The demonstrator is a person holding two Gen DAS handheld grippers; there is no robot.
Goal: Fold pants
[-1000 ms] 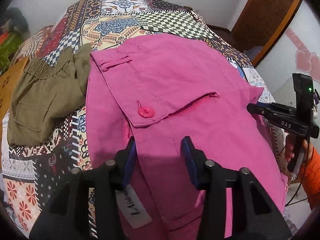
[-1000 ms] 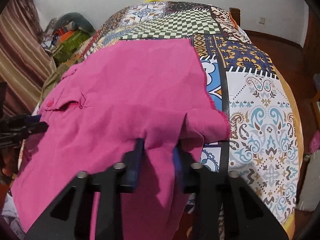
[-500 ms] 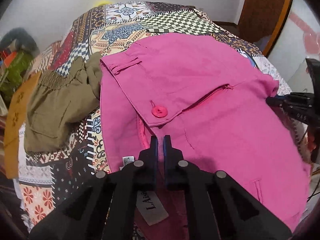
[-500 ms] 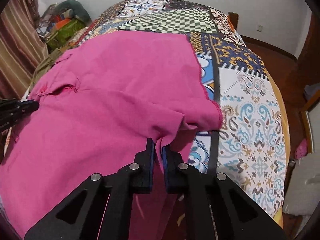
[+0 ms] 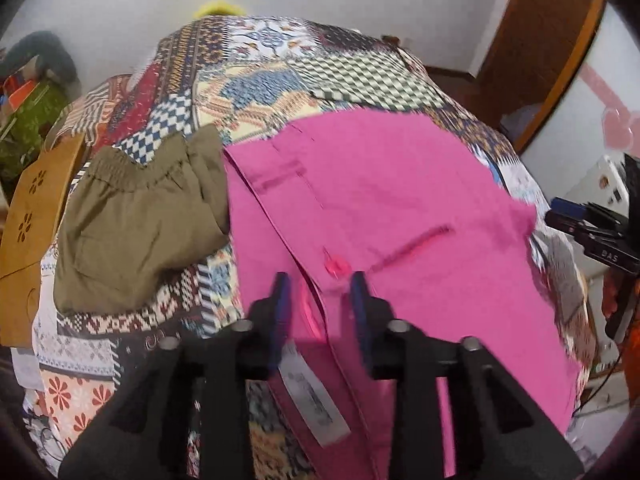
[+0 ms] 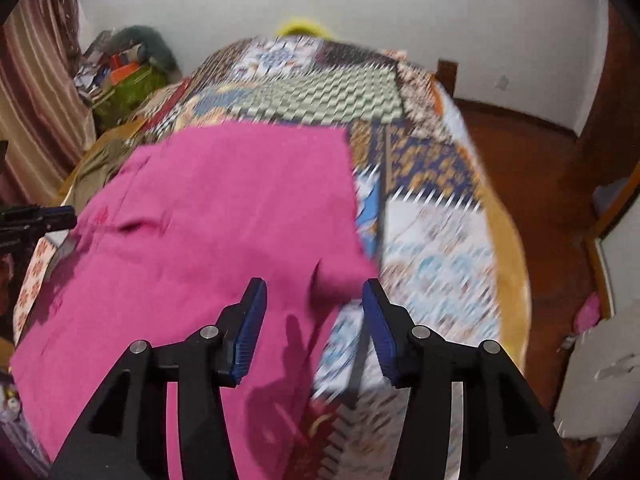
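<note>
The pink pants (image 5: 380,208) lie spread on the patchwork bed cover (image 5: 280,80), waistband to the left with a pink button (image 5: 338,266) and a white label (image 5: 312,400). My left gripper (image 5: 320,304) is open, its fingers either side of the waistband edge near the button. In the right wrist view the pants (image 6: 224,216) cover the left of the bed. My right gripper (image 6: 314,312) is open and empty, just above the pants' near right corner (image 6: 344,272). Each gripper shows at the edge of the other's view.
Olive-green pants (image 5: 136,220) lie folded left of the pink ones. A tan cardboard piece (image 5: 32,216) sits at the bed's left edge. Clutter is piled by the wall (image 6: 124,68). A wooden floor (image 6: 532,176) and a door (image 5: 532,52) are to the right.
Both grippers were shut on the pink pants half a second ago and have now opened, letting the fabric go. Both have lifted back a little; the views are blurred by motion.
</note>
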